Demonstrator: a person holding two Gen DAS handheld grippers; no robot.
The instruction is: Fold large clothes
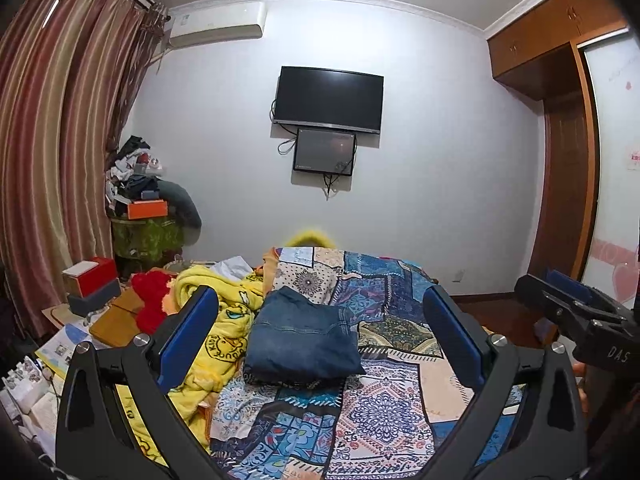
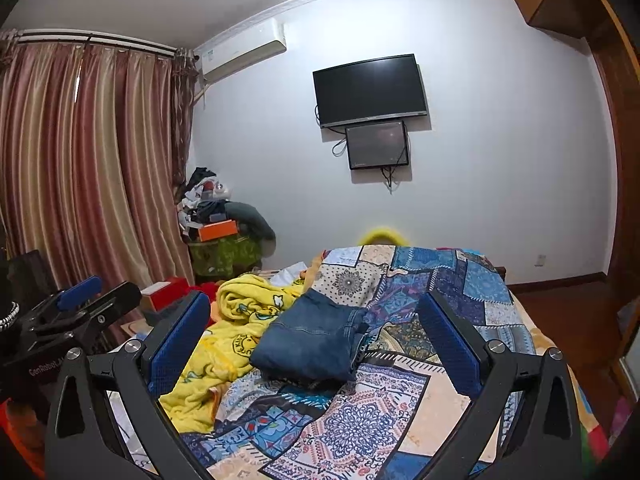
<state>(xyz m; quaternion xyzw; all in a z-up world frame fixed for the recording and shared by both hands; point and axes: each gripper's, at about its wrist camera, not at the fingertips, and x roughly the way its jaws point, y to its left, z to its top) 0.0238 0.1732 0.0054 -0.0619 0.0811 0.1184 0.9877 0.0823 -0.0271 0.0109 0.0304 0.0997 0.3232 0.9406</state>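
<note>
Jeans, folded into a thick blue denim bundle, lie on the patchwork bedspread in the middle of the bed, and every other place here is given from them. Beneath them the bedspread runs out in blue, cream and pink panels toward the far wall. Just beside the jeans on their left, a crumpled yellow cartoon blanket is heaped, its edge near the denim. Well beyond the jeans, on the wall, hangs a dark television with a smaller screen under it. Nearer than the jeans and held above the bed, the left gripper has its blue-padded jaws wide apart with nothing between them. The right gripper is likewise spread and empty, off the fabric, with the jeans framed between its fingers.
</note>
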